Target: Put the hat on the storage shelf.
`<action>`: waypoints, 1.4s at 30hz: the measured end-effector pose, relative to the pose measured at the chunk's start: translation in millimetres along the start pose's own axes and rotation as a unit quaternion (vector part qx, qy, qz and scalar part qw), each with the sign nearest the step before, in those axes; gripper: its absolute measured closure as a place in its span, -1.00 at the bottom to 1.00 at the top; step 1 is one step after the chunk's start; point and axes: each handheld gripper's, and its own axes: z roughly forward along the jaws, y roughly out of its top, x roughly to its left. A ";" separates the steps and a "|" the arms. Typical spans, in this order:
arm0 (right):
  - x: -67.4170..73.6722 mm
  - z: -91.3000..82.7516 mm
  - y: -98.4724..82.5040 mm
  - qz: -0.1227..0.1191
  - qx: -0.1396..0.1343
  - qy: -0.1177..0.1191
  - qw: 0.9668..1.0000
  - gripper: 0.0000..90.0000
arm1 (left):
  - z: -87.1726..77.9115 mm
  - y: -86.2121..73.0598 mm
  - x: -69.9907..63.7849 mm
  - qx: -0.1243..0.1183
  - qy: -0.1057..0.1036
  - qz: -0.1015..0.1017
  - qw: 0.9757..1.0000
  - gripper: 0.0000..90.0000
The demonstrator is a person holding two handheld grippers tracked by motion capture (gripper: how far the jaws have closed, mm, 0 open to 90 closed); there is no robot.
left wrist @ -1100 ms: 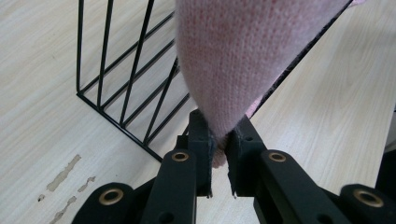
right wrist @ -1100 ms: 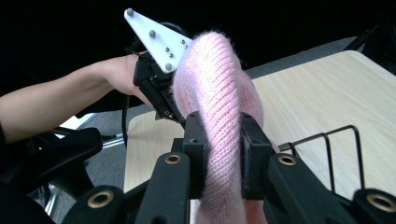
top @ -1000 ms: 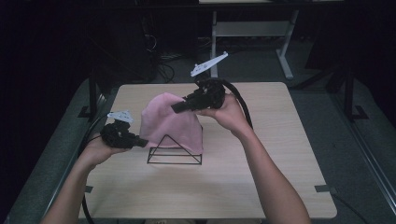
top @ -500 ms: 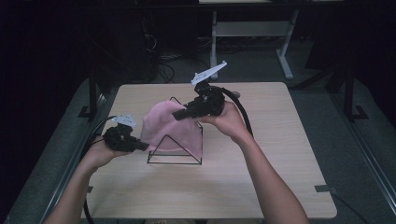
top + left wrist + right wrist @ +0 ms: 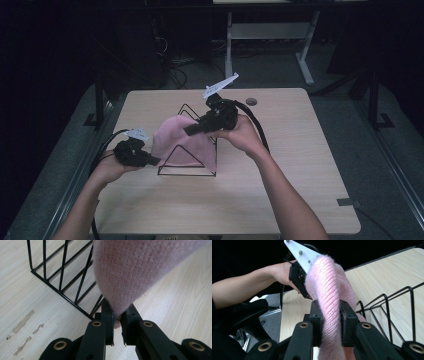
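The pink knit hat (image 5: 180, 141) has been lowered over the wire rack (image 5: 189, 167), pinched taut between both closed hand-held grippers, left (image 5: 152, 161) and right (image 5: 191, 130).

Clamped in both black tongs, the knitted garment (image 5: 180, 142) is pale pink with a fine ribbed pattern, the wire rack (image 5: 187, 167) under it black, the surface (image 5: 280, 185) beneath light wood-grained.

Fuzzy pink knit cloth (image 5: 180, 142), thin glossy blk wire rack (image 5: 186, 172), matt pale wood-grain table (image 5: 290, 190).
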 end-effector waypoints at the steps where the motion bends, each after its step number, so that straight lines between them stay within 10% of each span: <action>1: -0.1 1.0 -0.8 0.000 0.002 -0.001 1.000 0.67 | 0.7 -0.8 0.3 0.002 0.001 0.000 1.000 0.82; 42: -7.5 18.9 -26.9 0.019 0.016 0.036 0.999 0.47 | 29.6 -14.6 8.8 0.061 0.010 -0.007 0.998 0.84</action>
